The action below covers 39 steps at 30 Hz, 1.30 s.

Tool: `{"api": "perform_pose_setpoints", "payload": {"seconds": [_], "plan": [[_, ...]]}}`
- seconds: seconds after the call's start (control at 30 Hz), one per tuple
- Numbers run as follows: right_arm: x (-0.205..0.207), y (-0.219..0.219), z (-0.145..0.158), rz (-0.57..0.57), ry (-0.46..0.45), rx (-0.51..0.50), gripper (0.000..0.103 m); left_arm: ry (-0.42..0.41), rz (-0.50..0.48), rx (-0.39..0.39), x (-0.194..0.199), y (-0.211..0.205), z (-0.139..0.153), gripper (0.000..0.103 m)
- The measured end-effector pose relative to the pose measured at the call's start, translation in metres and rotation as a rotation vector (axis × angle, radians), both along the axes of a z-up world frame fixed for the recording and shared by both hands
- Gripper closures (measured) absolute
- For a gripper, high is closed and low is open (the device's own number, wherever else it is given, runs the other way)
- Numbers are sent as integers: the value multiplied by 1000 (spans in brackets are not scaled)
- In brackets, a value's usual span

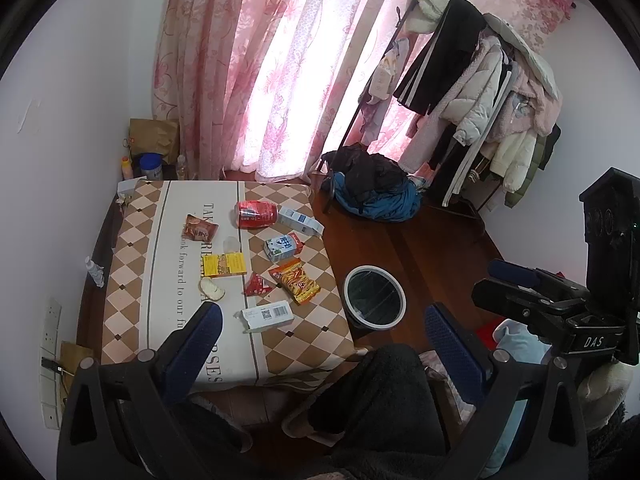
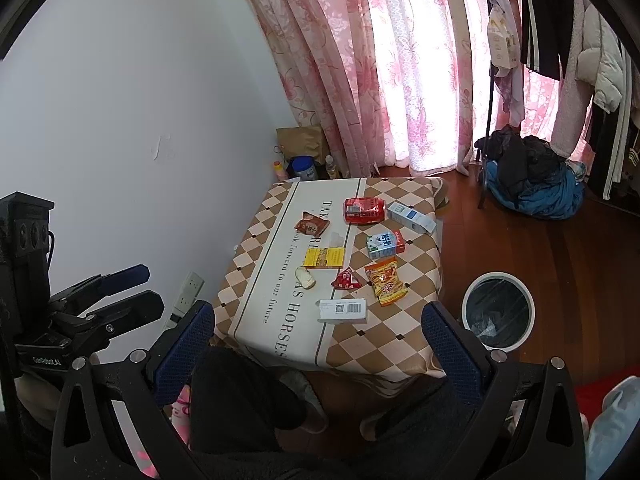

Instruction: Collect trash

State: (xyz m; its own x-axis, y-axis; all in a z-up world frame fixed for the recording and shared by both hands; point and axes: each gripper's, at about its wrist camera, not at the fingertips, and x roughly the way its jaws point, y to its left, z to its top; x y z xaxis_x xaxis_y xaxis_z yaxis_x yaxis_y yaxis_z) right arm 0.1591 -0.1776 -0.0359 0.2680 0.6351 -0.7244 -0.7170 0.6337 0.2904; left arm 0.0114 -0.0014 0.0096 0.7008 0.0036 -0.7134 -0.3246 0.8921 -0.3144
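Observation:
Trash lies on a low table with a checkered cloth (image 1: 132,280) (image 2: 400,344): a red can (image 1: 257,213) (image 2: 364,210), a white-blue carton (image 1: 300,220) (image 2: 412,217), a milk carton (image 1: 283,247) (image 2: 385,244), an orange snack bag (image 1: 296,280) (image 2: 386,283), a small red wrapper (image 1: 257,285) (image 2: 346,279), a yellow packet (image 1: 224,265) (image 2: 324,258), a brown wrapper (image 1: 199,229) (image 2: 311,225), a white barcode box (image 1: 267,315) (image 2: 343,310) and a pale scrap (image 1: 212,289) (image 2: 305,278). A white-rimmed bin (image 1: 374,297) (image 2: 498,310) stands on the floor right of the table. My left gripper (image 1: 324,324) and right gripper (image 2: 318,320) are open and empty, held above and short of the table.
A clothes rack (image 1: 480,92) with coats and a pile of dark and blue clothes (image 1: 372,188) (image 2: 532,184) stand to the right. Pink curtains (image 1: 280,60) hang behind. Bottles and a paper bag (image 1: 154,140) sit in the far corner. The person's legs (image 1: 380,400) are below the grippers.

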Motion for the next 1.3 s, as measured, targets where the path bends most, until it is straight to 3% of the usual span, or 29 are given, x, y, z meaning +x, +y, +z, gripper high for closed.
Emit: {"api": "perform_pose_setpoints", "payload": {"seconds": [1.3], "plan": [[-2,12,16,15,-20,8,0,-23,3,7,-1,14,12,0]]}}
